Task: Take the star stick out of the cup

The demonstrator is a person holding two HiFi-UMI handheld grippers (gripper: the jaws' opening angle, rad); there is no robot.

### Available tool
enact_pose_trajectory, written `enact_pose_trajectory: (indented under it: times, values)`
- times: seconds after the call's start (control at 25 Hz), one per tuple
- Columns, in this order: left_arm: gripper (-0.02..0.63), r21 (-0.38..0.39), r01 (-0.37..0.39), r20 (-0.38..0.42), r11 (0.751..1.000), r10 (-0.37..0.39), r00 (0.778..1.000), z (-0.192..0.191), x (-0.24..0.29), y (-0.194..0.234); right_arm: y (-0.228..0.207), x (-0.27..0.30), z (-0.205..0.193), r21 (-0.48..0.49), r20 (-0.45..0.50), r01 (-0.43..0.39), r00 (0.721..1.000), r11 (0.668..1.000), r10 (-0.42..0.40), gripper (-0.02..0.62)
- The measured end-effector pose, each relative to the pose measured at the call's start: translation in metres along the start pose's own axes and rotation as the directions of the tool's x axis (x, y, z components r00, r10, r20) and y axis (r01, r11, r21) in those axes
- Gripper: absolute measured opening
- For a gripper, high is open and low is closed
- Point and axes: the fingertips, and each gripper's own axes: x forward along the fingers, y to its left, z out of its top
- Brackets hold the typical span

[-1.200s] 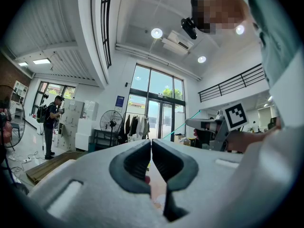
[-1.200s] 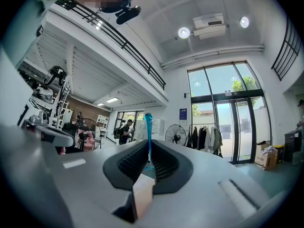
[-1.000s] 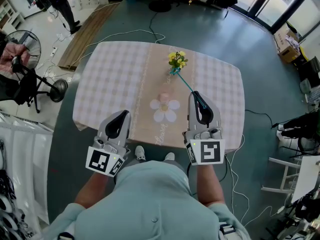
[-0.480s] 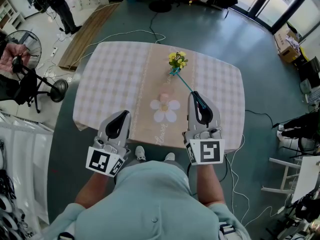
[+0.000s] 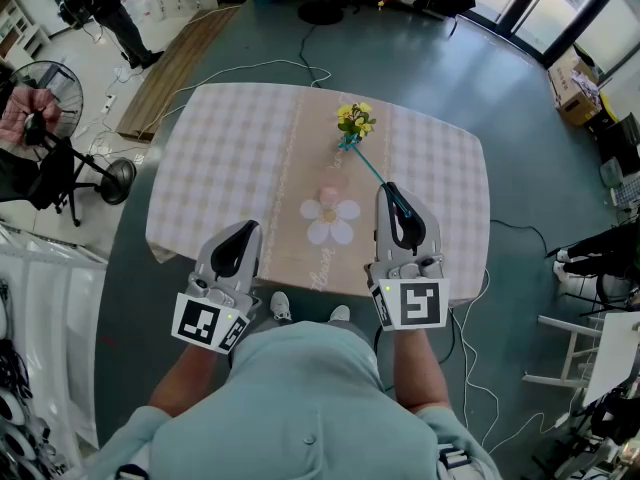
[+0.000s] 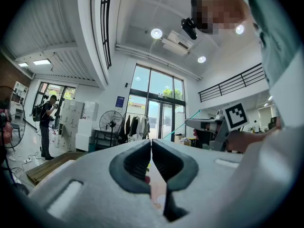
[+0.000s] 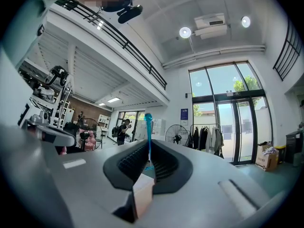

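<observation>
A thin teal star stick (image 5: 372, 169) with a yellow-green star cluster (image 5: 353, 120) at its far end slants over the table (image 5: 230, 148). My right gripper (image 5: 393, 190) is shut on its near end; in the right gripper view the stick (image 7: 148, 141) rises from between the closed jaws of that gripper (image 7: 148, 161). A small pink cup (image 5: 329, 194) stands on a white flower-shaped mat (image 5: 331, 220), left of the stick and apart from it. My left gripper (image 5: 243, 230) hovers at the table's near edge. In the left gripper view it (image 6: 151, 146) is shut with nothing in it.
The checked cloth has a beige runner (image 5: 305, 158) down its middle. A standing fan (image 5: 55, 103) is left of the table, and a person (image 5: 115, 3) stands at the far left. Cables (image 5: 470, 368) trail on the floor, and a white chair (image 5: 585, 353) is at the right.
</observation>
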Motion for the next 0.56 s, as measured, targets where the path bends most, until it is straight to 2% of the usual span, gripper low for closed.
enact_pose_trajectory:
  times: [0.56]
  values:
    - [0.009,-0.001,0.000,-0.002,1.000,0.000,1.000,0.0026,0.0005,-0.0010,-0.0006,-0.0001,0.0027,0.002,-0.001,-0.002,1.000,1.000,0.002,0.014]
